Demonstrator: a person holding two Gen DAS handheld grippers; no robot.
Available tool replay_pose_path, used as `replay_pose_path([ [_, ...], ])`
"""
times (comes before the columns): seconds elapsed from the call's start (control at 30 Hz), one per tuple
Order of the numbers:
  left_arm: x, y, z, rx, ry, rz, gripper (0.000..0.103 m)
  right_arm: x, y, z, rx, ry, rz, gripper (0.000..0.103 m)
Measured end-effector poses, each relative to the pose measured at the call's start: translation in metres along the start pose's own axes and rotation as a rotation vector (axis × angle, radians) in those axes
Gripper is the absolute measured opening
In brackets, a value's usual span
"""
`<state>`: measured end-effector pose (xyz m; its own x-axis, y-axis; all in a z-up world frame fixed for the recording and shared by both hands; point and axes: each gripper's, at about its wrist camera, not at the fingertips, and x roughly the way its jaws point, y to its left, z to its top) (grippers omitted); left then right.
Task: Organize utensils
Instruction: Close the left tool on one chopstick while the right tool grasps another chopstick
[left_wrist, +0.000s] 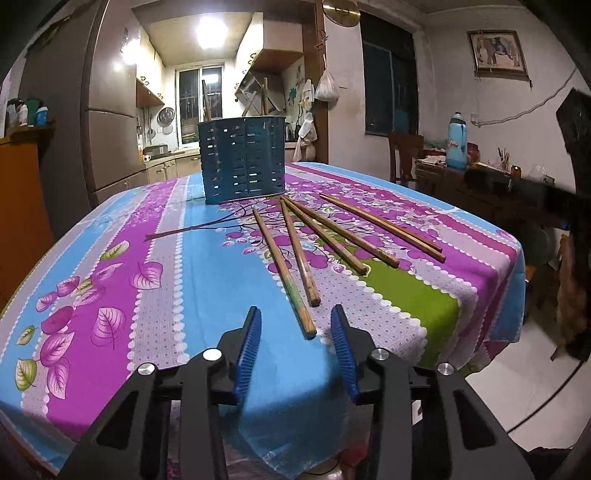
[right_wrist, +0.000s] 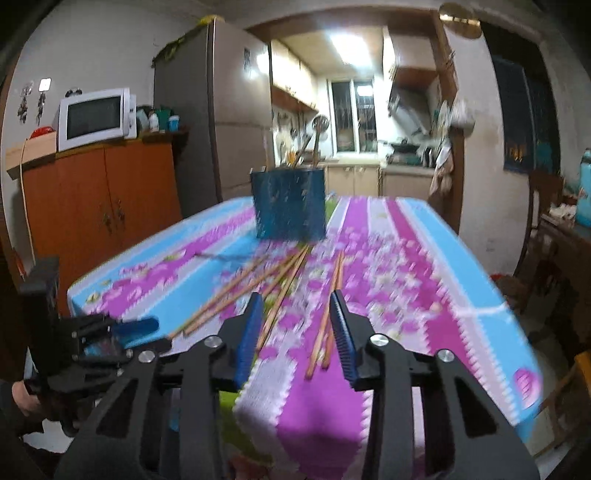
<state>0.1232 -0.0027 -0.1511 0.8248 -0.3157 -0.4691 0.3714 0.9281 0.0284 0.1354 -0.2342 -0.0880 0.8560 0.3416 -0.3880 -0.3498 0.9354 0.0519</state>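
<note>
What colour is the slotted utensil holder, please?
Dark teal-blue utensil holder; clearest in the left wrist view.

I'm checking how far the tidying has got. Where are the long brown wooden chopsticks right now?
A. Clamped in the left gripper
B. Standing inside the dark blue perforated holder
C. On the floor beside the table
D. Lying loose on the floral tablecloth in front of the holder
D: the brown wooden chopsticks lie fanned out on the floral tablecloth, in front of the dark blue perforated holder, with neither gripper holding one.
</note>
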Motion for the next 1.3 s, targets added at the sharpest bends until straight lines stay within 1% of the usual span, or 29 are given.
replay_pose_path([
  [0.03, 0.001, 0.000, 0.000, -0.002, 0.002, -0.001, 0.031, 0.004, 0.003, -0.004, 0.002, 0.010, 0.011, 0.033],
  [0.17, 0.001, 0.005, -0.001, -0.014, -0.009, 0.021, 0.011, 0.018, 0.014, -0.018, -0.011, 0.042, 0.032, 0.028],
  [0.2, 0.001, 0.007, -0.001, -0.020, -0.010, 0.024, 0.009, 0.022, 0.015, -0.020, -0.012, 0.049, 0.035, 0.027],
  [0.37, 0.002, 0.008, -0.002, -0.016, -0.018, 0.021, 0.009, 0.036, 0.021, -0.031, -0.018, 0.072, 0.038, 0.025],
  [0.43, 0.002, 0.007, -0.003, -0.014, -0.029, 0.024, 0.009, 0.043, 0.023, -0.033, -0.018, 0.080, 0.027, 0.025],
  [0.6, 0.002, 0.006, -0.005, -0.007, -0.051, 0.025, 0.009, 0.056, 0.025, -0.037, -0.014, 0.098, 0.019, 0.020],
  [0.73, 0.003, 0.006, -0.006, -0.003, -0.066, 0.029, 0.009, 0.063, 0.029, -0.038, -0.023, 0.106, 0.016, 0.019],
  [0.9, 0.004, 0.005, -0.007, 0.002, -0.077, 0.032, 0.009, 0.067, 0.029, -0.038, -0.021, 0.097, 0.002, 0.016],
  [1.3, 0.006, 0.005, -0.007, 0.004, -0.090, 0.034, 0.009, 0.069, 0.030, -0.039, -0.025, 0.082, -0.001, 0.016],
])
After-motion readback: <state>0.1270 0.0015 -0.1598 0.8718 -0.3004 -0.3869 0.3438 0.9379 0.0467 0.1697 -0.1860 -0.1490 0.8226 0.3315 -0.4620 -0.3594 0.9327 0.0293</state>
